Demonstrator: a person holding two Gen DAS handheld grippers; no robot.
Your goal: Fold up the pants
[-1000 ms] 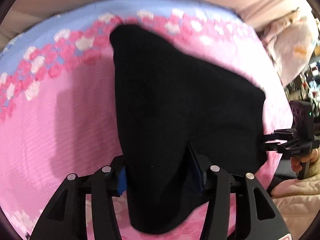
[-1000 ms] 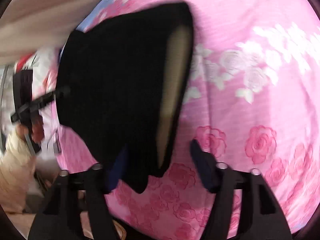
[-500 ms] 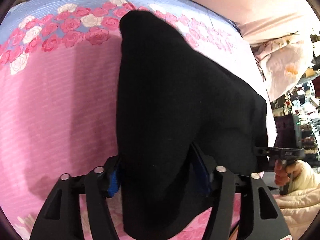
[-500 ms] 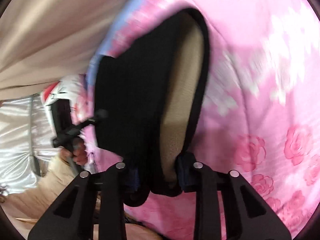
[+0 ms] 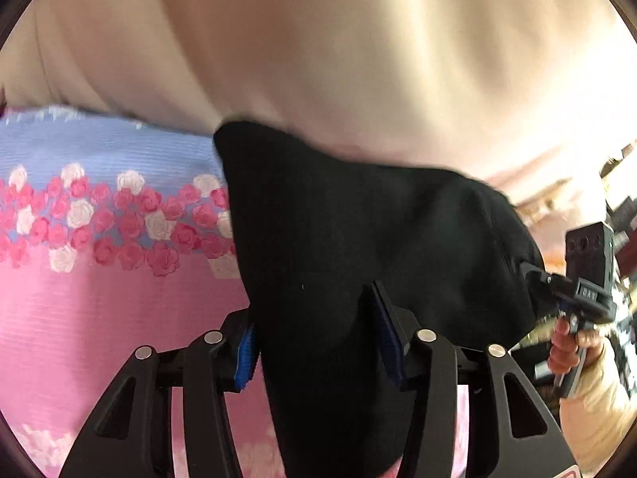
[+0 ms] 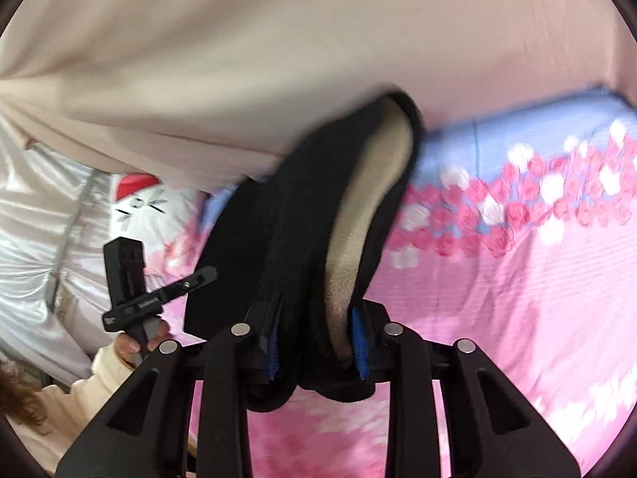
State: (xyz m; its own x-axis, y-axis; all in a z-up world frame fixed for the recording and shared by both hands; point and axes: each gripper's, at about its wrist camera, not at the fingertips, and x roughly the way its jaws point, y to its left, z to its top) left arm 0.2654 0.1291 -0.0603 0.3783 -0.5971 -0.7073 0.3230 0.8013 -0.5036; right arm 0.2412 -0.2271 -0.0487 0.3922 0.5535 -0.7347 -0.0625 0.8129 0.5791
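The black pants point(image 5: 358, 247) hang stretched between both grippers, lifted above the pink rose bedsheet point(image 5: 99, 310). My left gripper point(image 5: 314, 338) is shut on one end of the pants, fabric bunched between its blue pads. My right gripper point(image 6: 316, 342) is shut on the other end, where the beige fleece lining point(image 6: 358, 219) shows. The right gripper also shows at the right edge of the left wrist view point(image 5: 557, 290). The left gripper also shows at the left of the right wrist view point(image 6: 179, 283).
A beige curtain point(image 5: 358, 59) hangs behind the bed. A white cartoon pillow point(image 6: 147, 207) and shiny white fabric point(image 6: 36, 239) lie at the bed's end. Room clutter point(image 5: 621, 215) shows beyond the bed edge.
Both grippers have risen and tilted up with the pants, so the curtain now fills the upper views. The right gripper's jaws have closed tighter on the fabric.
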